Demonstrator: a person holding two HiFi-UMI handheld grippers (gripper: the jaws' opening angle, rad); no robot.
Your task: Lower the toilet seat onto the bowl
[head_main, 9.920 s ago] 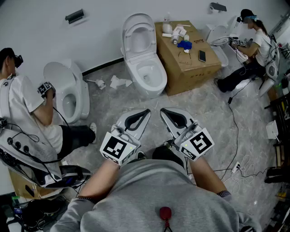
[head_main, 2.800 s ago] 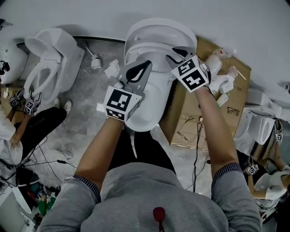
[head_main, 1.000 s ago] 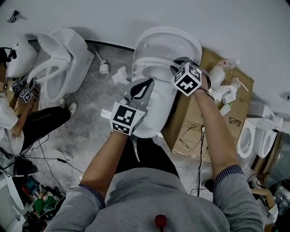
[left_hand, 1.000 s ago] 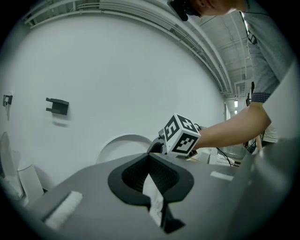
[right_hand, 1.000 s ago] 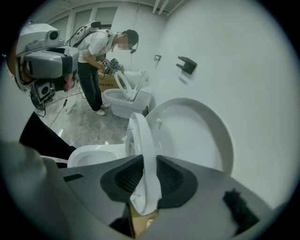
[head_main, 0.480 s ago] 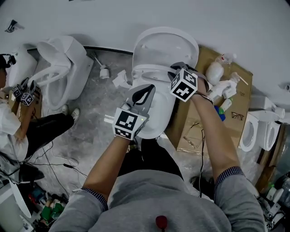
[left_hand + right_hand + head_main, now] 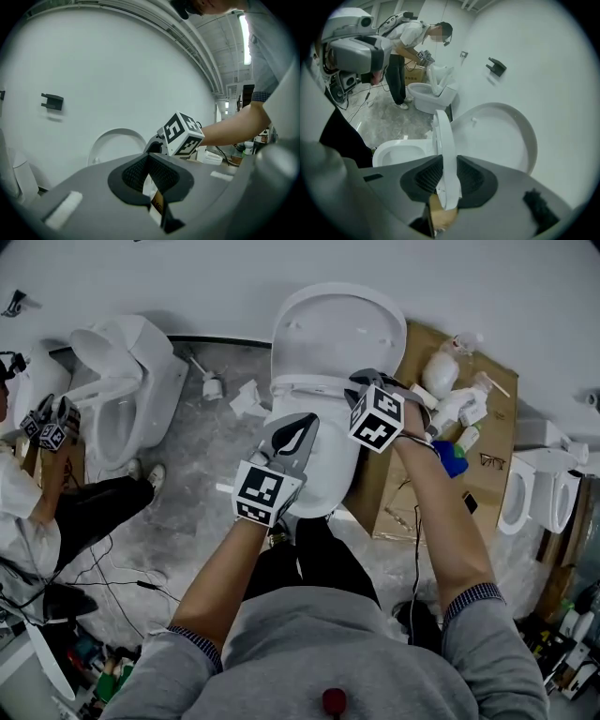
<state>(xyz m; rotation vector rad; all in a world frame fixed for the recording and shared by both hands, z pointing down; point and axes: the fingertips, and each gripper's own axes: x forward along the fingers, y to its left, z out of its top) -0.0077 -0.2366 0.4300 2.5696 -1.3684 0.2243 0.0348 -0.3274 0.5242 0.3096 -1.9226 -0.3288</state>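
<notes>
In the last second my right gripper (image 7: 446, 179), clenched on the rim of the white plastic toilet seat (image 7: 443, 136), has pulled it off the raised white oval lid (image 7: 497, 136). The seat now stands edge-on above the white ceramic bowl (image 7: 396, 152), so lowering is only partway done. My left gripper (image 7: 149, 161) is closed and empty. The hinge is hidden, and in the head view my grippers cover the seat.

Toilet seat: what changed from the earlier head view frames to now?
The right gripper, free at first, came up and closed on the toilet seat, then swung it off the lid toward the bowl; it is partway down. Unchanged: lid upright, left gripper shut and empty near the bowl.
</notes>
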